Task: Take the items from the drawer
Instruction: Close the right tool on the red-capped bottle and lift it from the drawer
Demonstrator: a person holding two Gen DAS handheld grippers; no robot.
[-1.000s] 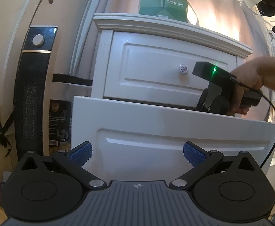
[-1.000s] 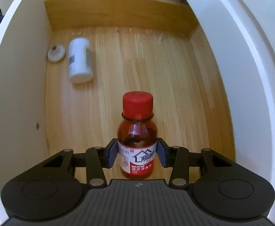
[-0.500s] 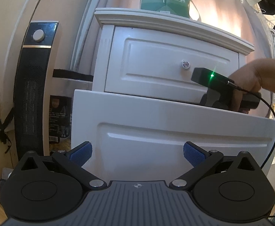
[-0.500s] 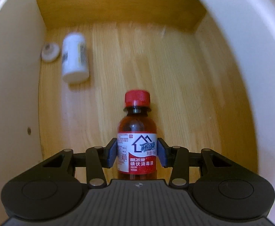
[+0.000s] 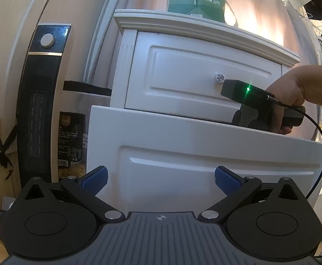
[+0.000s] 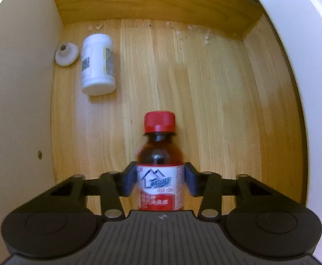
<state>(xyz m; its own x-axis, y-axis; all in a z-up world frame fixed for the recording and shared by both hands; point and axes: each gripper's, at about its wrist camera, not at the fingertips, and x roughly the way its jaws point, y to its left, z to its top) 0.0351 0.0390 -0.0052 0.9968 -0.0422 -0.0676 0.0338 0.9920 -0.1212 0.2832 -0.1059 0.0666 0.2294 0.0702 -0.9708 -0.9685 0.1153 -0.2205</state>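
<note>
Over on the left, the left gripper [image 5: 161, 177] hung level before the white panelled drawer front [image 5: 205, 154], its blue-padded fingers [image 5: 94, 177] spread wide with nothing between them. Inside the pulled-out wooden-floored drawer [image 6: 216, 88], a white plastic pill jar [image 6: 98, 64] lay on its side near the left wall, just beside a small white knob-like disc [image 6: 66, 54]; it looked light, stiff and inclined to roll, so a hold across its barrel seemed wise. Moving to the middle, the small brown bottle with a red screw cap and a red-and-white label [image 6: 160, 161] sat in the right gripper [image 6: 160, 182], which pointed steeply down into the drawer. Its pads were pinching the labelled belly from both sides, narrow but not fully together. That bottle seemed rigid and smooth-sided, possibly glass, liquid inside, so the papered midsection looked the safest grip. At right, the person's hand [image 5: 289, 97] gripped that tool's handle.
</note>
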